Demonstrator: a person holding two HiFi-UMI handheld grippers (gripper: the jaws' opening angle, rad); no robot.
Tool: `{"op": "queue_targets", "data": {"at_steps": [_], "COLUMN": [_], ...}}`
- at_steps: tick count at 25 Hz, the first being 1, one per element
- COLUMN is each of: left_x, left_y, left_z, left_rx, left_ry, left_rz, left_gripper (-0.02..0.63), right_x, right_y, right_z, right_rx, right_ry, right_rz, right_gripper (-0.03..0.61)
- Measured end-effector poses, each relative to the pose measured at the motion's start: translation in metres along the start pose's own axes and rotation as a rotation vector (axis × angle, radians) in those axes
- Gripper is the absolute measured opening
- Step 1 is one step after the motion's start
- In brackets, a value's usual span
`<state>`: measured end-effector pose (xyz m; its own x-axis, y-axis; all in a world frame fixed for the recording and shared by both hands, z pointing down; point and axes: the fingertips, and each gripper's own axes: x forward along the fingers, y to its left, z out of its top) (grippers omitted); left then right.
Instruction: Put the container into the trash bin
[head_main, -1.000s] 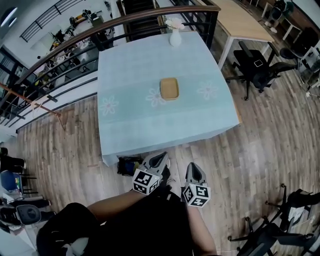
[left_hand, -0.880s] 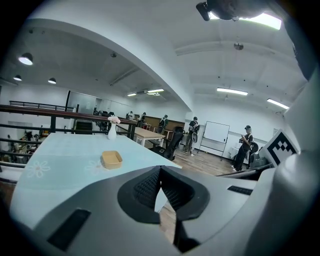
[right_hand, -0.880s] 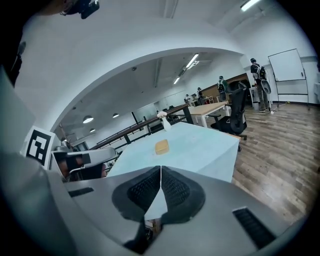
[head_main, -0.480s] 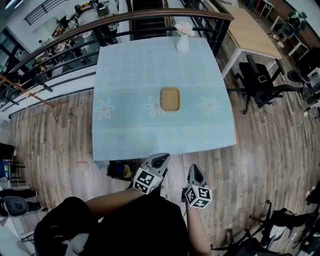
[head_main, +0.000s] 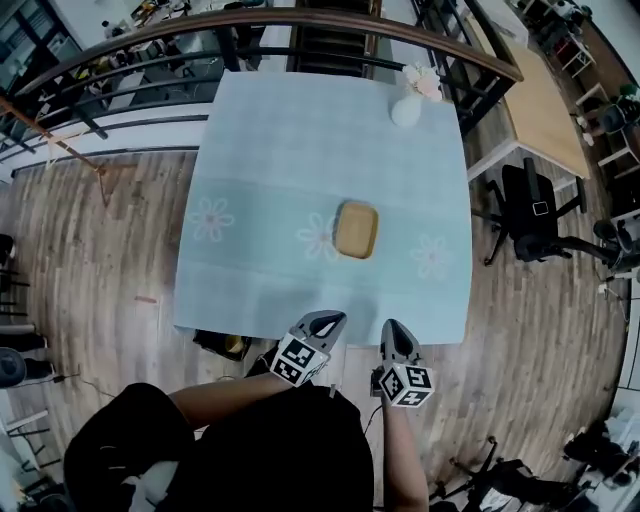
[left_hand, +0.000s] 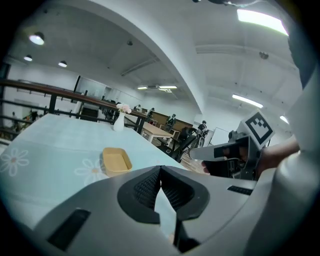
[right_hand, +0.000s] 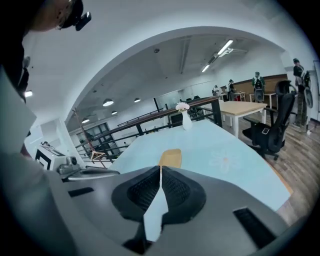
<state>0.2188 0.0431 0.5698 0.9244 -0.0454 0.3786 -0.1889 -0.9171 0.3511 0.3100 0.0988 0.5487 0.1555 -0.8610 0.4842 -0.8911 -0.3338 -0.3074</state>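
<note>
A shallow tan container (head_main: 356, 229) lies empty near the middle of the light blue tablecloth (head_main: 260, 180). It also shows ahead of the jaws in the left gripper view (left_hand: 116, 161) and the right gripper view (right_hand: 171, 158). Both grippers hover side by side over the table's near edge, short of the container. My left gripper (head_main: 329, 319) is shut with nothing in it, its tips meeting (left_hand: 160, 169). My right gripper (head_main: 392, 327) is shut and empty too (right_hand: 160, 167). A dark trash bin (head_main: 222, 345) peeks out from under the cloth's near left edge, mostly hidden.
A white vase with flowers (head_main: 406, 108) stands at the table's far right corner. A dark railing (head_main: 300, 20) curves behind the table. A black office chair (head_main: 530, 215) and a wooden desk (head_main: 560, 120) are to the right. Wooden floor surrounds the table.
The person has stepped up to the table, and both grippers have moved forward to its near edge. The container has stayed in place. Both grippers remain shut.
</note>
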Motion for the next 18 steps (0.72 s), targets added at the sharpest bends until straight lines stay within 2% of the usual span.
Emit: {"op": "queue_targets", "data": {"at_steps": [2,11,18], "left_x": [0.010,0.030,0.053], "left_y": [0.015,0.052,0.072], "left_z": [0.004,0.019,0.013], "left_rx": [-0.057,-0.126,-0.252], "left_ry": [0.001,-0.004,-0.023], "left_rz": [0.009,0.080,0.240], "left_gripper": [0.011,0.011,0.012], "right_x": [0.019,0.093,0.135], "right_y": [-0.001,-0.001,-0.030], "right_z": [0.008,0.038,0.051], "right_rx": [0.004,-0.124,-0.166], "right_ry": [-0.006,0.087,0.178], "right_rz": [0.044,0.135,0.224], "right_gripper": [0.035,0.035,0.037]}}
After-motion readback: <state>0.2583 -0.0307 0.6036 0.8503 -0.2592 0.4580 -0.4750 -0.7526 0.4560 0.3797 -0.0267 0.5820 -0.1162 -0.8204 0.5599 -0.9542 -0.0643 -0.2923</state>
